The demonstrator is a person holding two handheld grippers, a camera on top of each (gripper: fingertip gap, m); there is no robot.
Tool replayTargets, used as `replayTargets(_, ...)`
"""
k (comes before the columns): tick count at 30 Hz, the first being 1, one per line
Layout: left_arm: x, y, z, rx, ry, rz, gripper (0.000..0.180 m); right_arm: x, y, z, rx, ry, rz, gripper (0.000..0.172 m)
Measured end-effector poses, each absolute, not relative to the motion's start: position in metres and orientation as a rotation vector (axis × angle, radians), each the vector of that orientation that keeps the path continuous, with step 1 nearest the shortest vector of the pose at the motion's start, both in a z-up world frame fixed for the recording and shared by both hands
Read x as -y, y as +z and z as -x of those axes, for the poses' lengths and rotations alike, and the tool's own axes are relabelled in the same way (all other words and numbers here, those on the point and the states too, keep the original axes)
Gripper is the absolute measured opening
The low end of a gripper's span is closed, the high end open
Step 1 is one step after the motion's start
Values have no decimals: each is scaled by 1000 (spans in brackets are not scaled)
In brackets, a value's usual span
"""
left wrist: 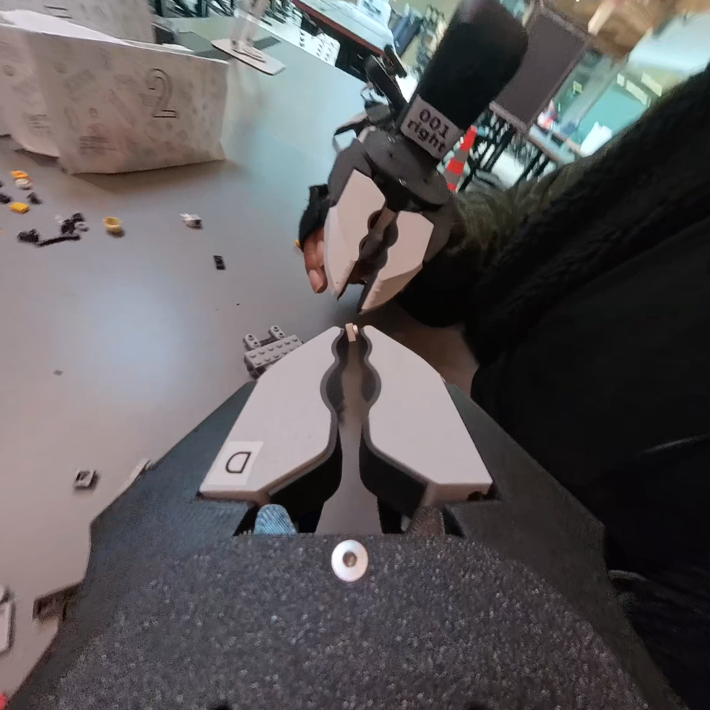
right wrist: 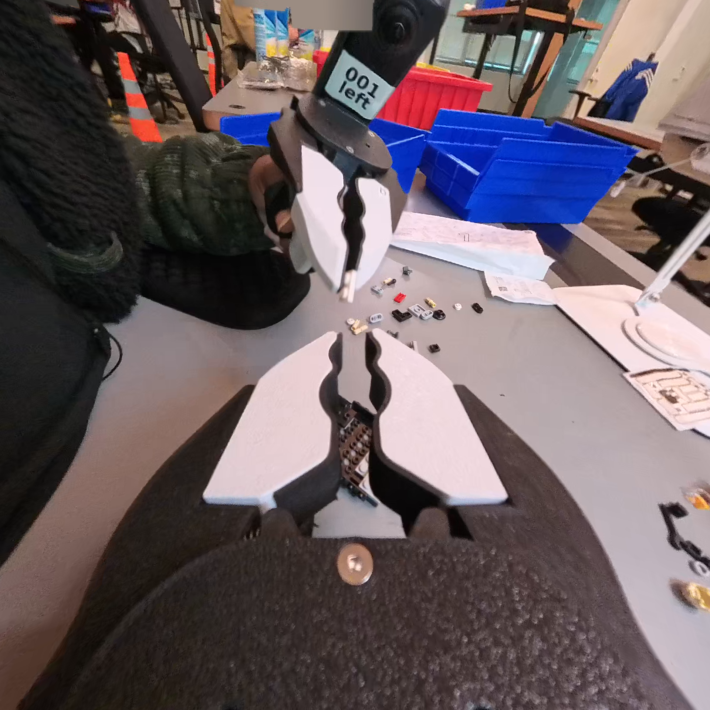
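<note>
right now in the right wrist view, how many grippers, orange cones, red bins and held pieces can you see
grippers: 2, the left gripper and the right gripper
orange cones: 2, the second farther back
red bin: 1
held pieces: 1, a small white piece in the left gripper
total: 6

1. A grey brick assembly (left wrist: 269, 351) on the desk (left wrist: 134, 326) is partly hidden behind the left tool (left wrist: 351, 333).
2. A dark brick build (right wrist: 355, 447) shows only through the slot of the right tool (right wrist: 353, 338).
3. Scattered small pieces (left wrist: 50, 230) are too small and blurred to identify.
4. A white card (left wrist: 5, 618) is cut off by the picture's left edge.
</note>
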State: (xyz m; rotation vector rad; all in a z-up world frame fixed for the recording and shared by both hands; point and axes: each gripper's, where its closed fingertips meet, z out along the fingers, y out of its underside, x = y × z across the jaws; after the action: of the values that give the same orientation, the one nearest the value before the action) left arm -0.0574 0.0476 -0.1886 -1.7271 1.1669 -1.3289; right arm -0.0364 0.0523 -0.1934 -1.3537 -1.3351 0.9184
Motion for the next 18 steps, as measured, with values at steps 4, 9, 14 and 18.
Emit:
replayTargets(4,-76,-182,88,-870,-1437,1837,4,-66,-200,33,1280,932,1453,29)
replayTargets(9,-133,-233,173,-562,-970,2206,4,-82,-210,26,1263,833,1542,51)
replayTargets(14,-143,-265,210,-493,-699,2377,13,-90,-222,20,1284,767,1576,31)
replayTargets(18,-153,-274,224,-538,-436,2385,56,-97,-230,14,1295,713,1599,25)
